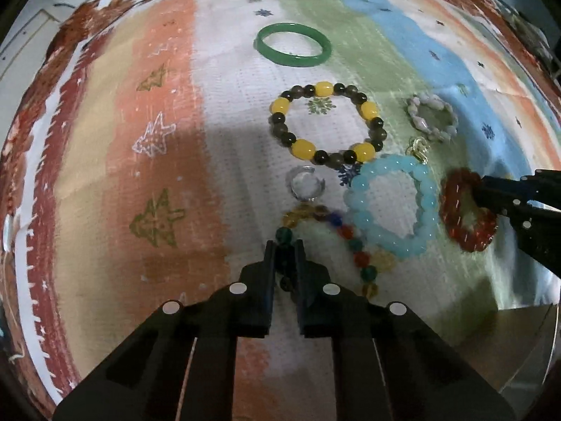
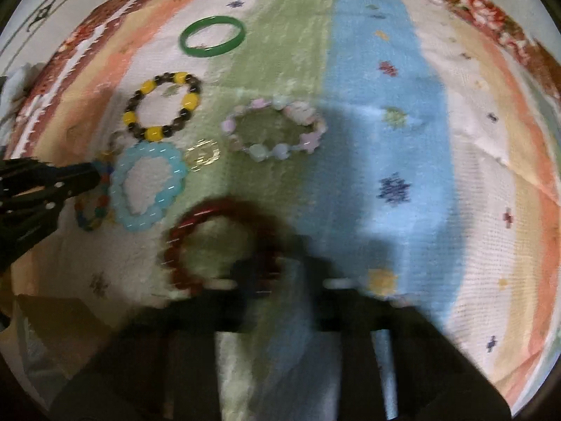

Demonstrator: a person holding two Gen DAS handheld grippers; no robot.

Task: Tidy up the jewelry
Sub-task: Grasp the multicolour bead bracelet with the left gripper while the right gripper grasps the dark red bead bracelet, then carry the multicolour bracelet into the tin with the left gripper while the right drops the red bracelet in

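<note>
My left gripper is shut on the multicolour bead bracelet, its jaws pinching the beads at the bracelet's near-left end; it also shows in the right wrist view. My right gripper is closed around the red bead bracelet, seen blurred; in the left wrist view it grips that red bracelet from the right. A light blue bead bracelet lies between the two. A yellow-and-dark bead bracelet, a green bangle and a pale pink-white bracelet lie farther back.
All lie on a striped, patterned cloth. A small gold ring and a clear glass ring sit among the bracelets. The table's bare edge shows at the near right.
</note>
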